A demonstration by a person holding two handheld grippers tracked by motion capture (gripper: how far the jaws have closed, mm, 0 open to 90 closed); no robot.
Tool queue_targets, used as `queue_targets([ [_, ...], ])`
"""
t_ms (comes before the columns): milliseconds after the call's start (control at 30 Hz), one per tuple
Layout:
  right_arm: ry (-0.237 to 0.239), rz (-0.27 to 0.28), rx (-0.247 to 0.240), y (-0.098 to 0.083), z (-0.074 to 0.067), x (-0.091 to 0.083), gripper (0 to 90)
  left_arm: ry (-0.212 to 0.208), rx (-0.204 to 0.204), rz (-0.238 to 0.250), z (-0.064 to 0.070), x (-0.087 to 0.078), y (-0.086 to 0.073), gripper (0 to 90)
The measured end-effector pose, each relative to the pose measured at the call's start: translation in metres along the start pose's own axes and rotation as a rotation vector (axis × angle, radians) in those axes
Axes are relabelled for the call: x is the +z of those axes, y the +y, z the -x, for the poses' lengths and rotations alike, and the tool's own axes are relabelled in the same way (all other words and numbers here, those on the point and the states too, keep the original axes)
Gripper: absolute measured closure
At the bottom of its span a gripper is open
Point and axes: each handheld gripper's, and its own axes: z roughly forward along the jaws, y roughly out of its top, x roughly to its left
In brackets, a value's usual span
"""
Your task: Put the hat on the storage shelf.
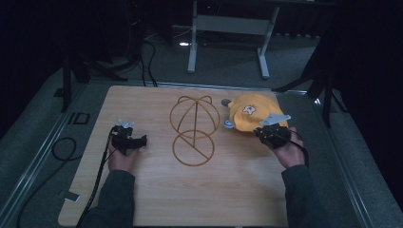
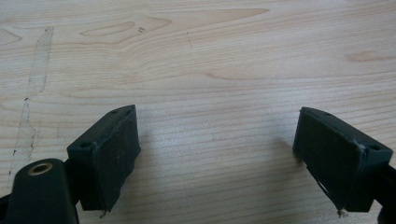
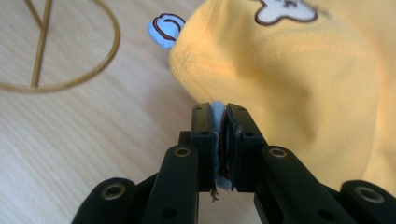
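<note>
Right gripper (image 3: 224,140) has its jaws nearly together, pinching a pale blue flap with a dark edge at the near rim of the yellow cap (image 3: 299,84); in the high view this gripper (image 1: 273,134) sits at the cap's (image 1: 249,114) near right edge.

Beneath everything lies a light wooden table (image 1: 157,199), ringed by grey floor and dark surroundings. Beyond the cap, at the far side of the room, a grey metal table frame (image 1: 228,28) stands on the floor. Left of the cap rests a gold wire stand (image 1: 194,130) built from rings, touching the tabletop. A second small blue flap (image 3: 163,30) sticks out from the cap's left edge, towards the stand.

Well left of the cap, past the stand, the left gripper (image 1: 128,138) hangs low over bare wood, its jaws spread wide with nothing between the pads (image 2: 112,158).
</note>
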Motion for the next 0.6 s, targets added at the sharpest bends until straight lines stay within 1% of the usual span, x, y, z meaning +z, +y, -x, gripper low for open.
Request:
queue_targets([
  [167,-0.022,0.042,-0.004,0.016,0.006,-0.014,82.7,0.000,0.000,0.000,0.000,0.000,0.000,14.7],
  [267,-0.024,0.069,0.007,0.023,0.008,-0.022,82.7,0.000,0.000,0.000,0.000,0.000,0.000,14.7],
  [400,-0.022,0.089,0.016,0.027,0.010,-0.027,82.7,0.000,0.000,0.000,0.000,0.000,0.000,14.6],
  [600,-0.021,0.107,0.033,0.027,0.014,-0.032,82.7,-0.001,0.000,0.000,0.000,0.000,0.000,14.6],
])
